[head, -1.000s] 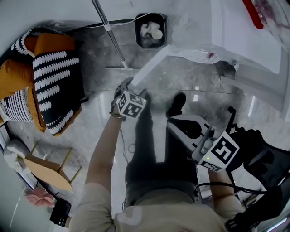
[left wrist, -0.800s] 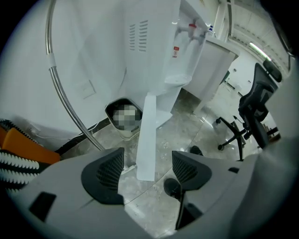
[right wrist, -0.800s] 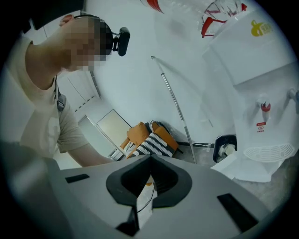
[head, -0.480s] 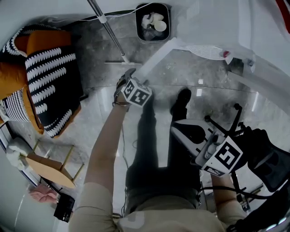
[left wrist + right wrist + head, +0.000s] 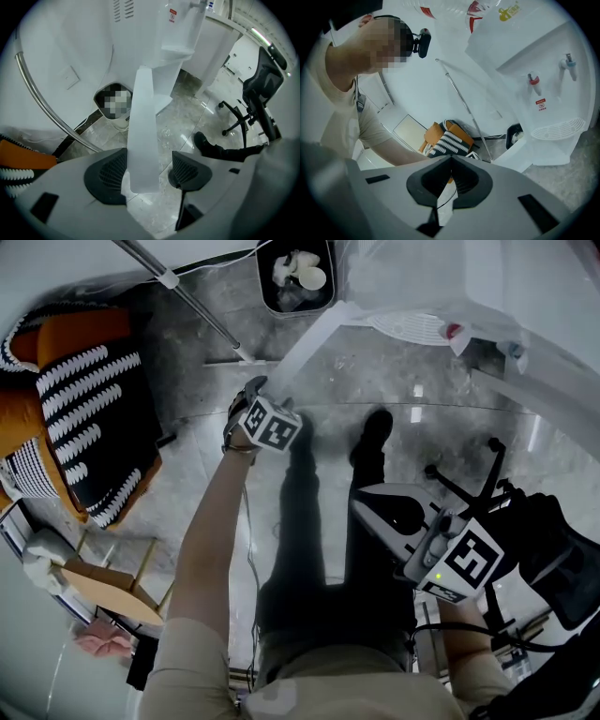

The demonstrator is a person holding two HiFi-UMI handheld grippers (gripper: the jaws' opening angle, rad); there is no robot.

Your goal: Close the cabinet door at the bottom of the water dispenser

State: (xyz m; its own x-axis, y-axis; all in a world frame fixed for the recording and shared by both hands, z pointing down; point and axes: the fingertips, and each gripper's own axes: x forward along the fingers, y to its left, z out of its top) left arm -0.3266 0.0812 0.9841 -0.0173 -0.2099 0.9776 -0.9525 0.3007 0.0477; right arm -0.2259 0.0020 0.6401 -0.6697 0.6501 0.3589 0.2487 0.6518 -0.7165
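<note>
Cushions in orange and black-and-white stripes at far left on the floor, well apart from the work. Next along, a slanting metal pole, then a dark waste bin with rubbish inside, just beside the open door's far end.

Then the left tool, reached forward and low, released: pads spread to either side of the free edge of the cabinet door. In the left gripper view, white panel upright between the pads, close against or touching the left one (cannot tell which), clear gap to the right one. Straddled rather than pinched, probably to steer the edge through its swing.

Door swung well out from the base of the water dispenser, hinged at the far end; not yet closed. Judged: a push rightward needed to bring it home.

Further right, right tool clenched on nothing, held back near the waist, seemingly idle. Far right, black office chair, clear of the door's path.
</note>
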